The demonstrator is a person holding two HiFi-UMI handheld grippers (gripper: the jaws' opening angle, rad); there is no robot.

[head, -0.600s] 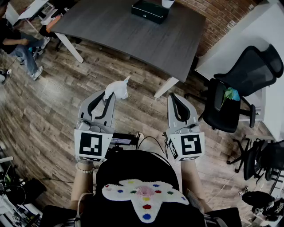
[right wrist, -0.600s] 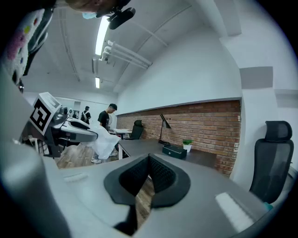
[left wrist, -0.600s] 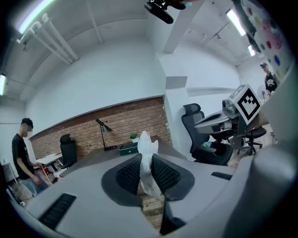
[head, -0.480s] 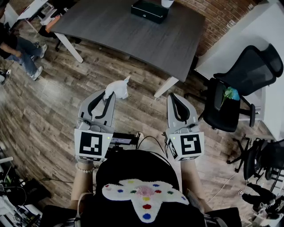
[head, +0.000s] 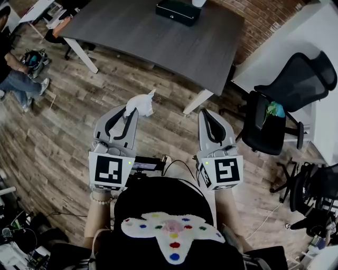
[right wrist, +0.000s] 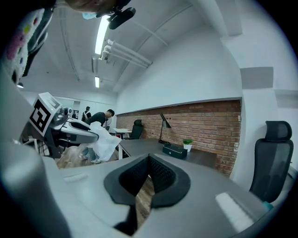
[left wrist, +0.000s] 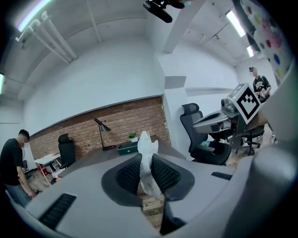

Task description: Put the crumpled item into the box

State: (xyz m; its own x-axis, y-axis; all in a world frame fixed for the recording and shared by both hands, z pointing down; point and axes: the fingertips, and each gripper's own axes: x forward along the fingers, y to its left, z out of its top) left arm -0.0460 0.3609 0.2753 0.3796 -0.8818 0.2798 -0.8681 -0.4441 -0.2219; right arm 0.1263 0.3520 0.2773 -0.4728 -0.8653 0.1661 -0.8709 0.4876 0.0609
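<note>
A crumpled white paper [head: 138, 104] sticks out from the tips of my left gripper [head: 128, 111], which is shut on it; in the left gripper view the paper [left wrist: 148, 167] is pinched between the ribbed pads. The dark box [head: 178, 11] lies at the far side of the grey table [head: 158, 37], well ahead of both grippers; it shows small in the left gripper view [left wrist: 127, 148] and the right gripper view [right wrist: 175, 151]. My right gripper [head: 206, 115] is held level beside the left, shut and empty [right wrist: 148, 160]. Both hang over the wooden floor, short of the table.
A black office chair [head: 280, 111] with a green item on its seat stands to the right by a white desk [head: 296, 42]. A seated person [head: 16, 74] is at the far left. A desk lamp [right wrist: 164, 122] and a small plant [right wrist: 187, 144] stand by the brick wall.
Both grippers hold still with the paper unmoved. The person at the far left has shifted further left and a bag now shows beside them.
</note>
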